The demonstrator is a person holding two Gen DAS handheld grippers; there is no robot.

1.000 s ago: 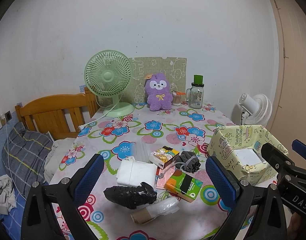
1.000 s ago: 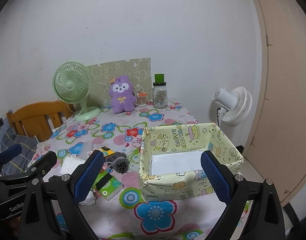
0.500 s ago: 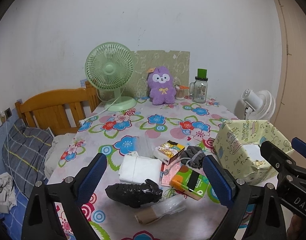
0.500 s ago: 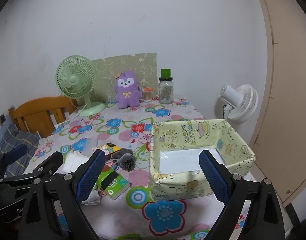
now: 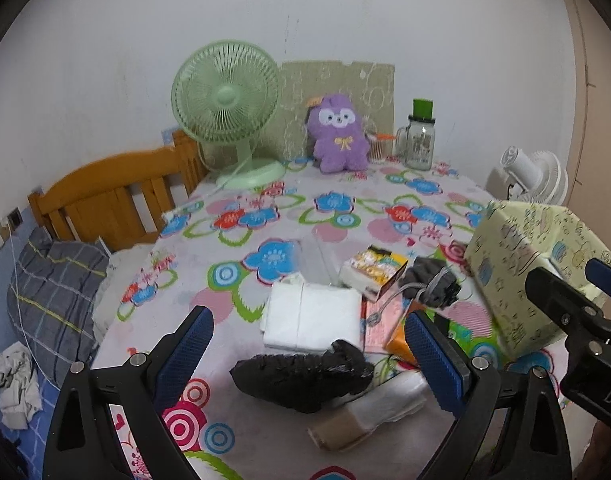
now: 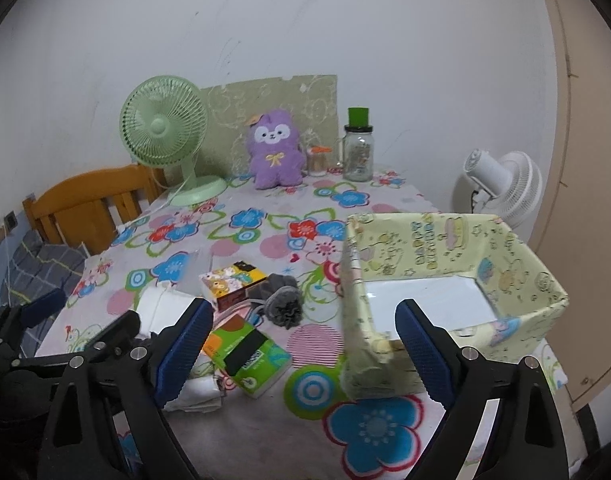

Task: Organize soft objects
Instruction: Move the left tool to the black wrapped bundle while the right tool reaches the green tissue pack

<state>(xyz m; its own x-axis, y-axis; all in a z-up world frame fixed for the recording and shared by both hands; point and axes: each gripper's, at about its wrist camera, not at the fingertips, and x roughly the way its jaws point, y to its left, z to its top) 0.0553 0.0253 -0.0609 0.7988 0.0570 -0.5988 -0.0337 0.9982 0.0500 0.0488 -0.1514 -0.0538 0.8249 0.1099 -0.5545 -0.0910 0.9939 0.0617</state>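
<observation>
Soft items lie in a cluster on the flowered tablecloth [image 5: 265, 220]. They are a black plastic bag bundle [image 5: 301, 376], a white folded pack [image 5: 311, 316], a grey drawstring pouch [image 5: 433, 284] [image 6: 281, 300], a cartoon tissue pack [image 5: 373, 270] and a green-and-orange tissue pack [image 6: 247, 356]. My left gripper [image 5: 307, 320] hangs open just above the black bundle, apart from it. My right gripper [image 6: 303, 312] is open with its jaws closing on nothing. It straddles the near left corner of the yellow paper box [image 6: 453, 292]. A purple plush [image 5: 339, 136] sits at the table's back.
A green desk fan [image 5: 229, 108], a small orange-lidded jar [image 6: 317, 160] and a glass jar with a green lid [image 5: 419, 144] stand at the back edge. A clear bag roll [image 5: 369, 412] lies near the front edge. A wooden headboard [image 5: 113, 196] and bedding sit left; a white fan [image 6: 501, 184] right.
Both grippers have come forward and lower toward the table, so the cluster and the box look larger. The right jaws stand slightly narrower.
</observation>
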